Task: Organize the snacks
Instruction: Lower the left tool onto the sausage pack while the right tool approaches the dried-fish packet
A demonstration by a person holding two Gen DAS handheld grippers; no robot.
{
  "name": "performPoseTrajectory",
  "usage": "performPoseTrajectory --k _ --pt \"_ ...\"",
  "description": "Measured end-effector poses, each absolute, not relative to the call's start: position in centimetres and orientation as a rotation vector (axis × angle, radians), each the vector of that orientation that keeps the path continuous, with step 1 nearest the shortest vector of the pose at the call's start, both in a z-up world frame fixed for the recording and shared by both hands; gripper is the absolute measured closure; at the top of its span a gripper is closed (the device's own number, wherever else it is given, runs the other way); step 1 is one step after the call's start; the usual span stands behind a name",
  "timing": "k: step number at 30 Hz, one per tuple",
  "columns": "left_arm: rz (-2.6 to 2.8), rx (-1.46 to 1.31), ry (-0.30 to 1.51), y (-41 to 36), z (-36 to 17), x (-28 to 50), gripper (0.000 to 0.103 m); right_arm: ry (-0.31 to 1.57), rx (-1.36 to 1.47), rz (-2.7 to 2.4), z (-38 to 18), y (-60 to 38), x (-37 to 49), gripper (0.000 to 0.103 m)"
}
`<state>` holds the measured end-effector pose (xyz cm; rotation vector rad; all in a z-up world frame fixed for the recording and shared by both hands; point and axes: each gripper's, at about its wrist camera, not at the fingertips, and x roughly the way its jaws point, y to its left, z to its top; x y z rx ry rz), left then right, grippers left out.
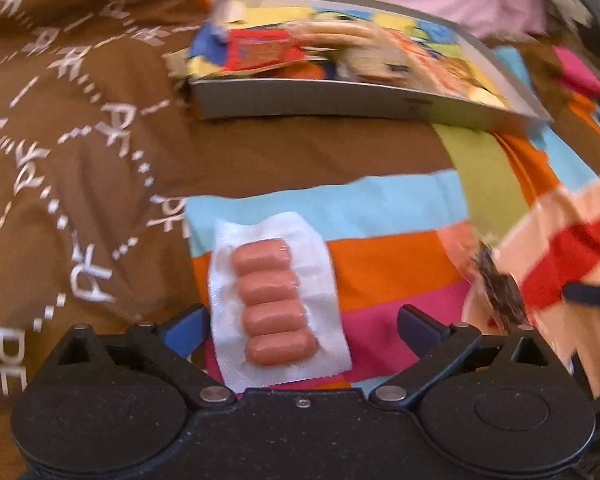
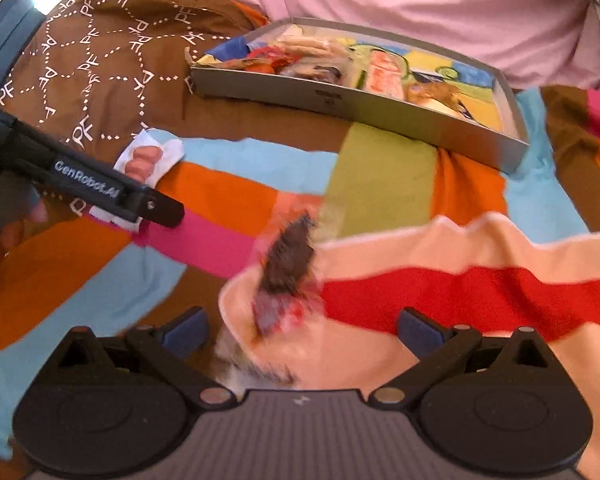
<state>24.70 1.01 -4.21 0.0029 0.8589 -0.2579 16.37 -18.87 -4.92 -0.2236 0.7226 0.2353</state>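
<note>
A clear pack of four small sausages point(image 1: 276, 304) lies on the striped cloth, right between the wide-apart fingers of my open left gripper point(image 1: 302, 328). A peach and red snack bag point(image 2: 460, 292) lies blurred between and beyond the fingers of my open right gripper point(image 2: 302, 328); its edge also shows as the bag point(image 1: 560, 264) at the right of the left wrist view. A grey shallow box point(image 1: 300, 104) point(image 2: 300, 92) farther back holds several colourful snack packets. In the right wrist view, the left gripper point(image 2: 152, 204) hovers over the sausage pack point(image 2: 148, 158).
A striped multicolour cloth point(image 2: 228, 196) covers the surface. A brown cloth with white letters point(image 1: 80, 140) is bunched at the left. Pink fabric point(image 2: 420, 8) lies behind the box. A hand point(image 2: 4, 236) holds the left gripper's handle.
</note>
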Motion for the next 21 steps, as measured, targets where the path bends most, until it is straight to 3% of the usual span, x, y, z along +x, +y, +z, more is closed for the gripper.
performPoseTrajectory --k 14,21 --pt "-0.130 0.068 0.838 -0.3 -4.8 25.1 0.001 0.699 -0.165 0.294 -6.4 -18.7 17.9 0.001" --pt "-0.104 0.057 0.840 -0.8 -4.6 24.7 0.008 0.681 -0.168 0.251 -6.0 -19.1 17.3 0.024"
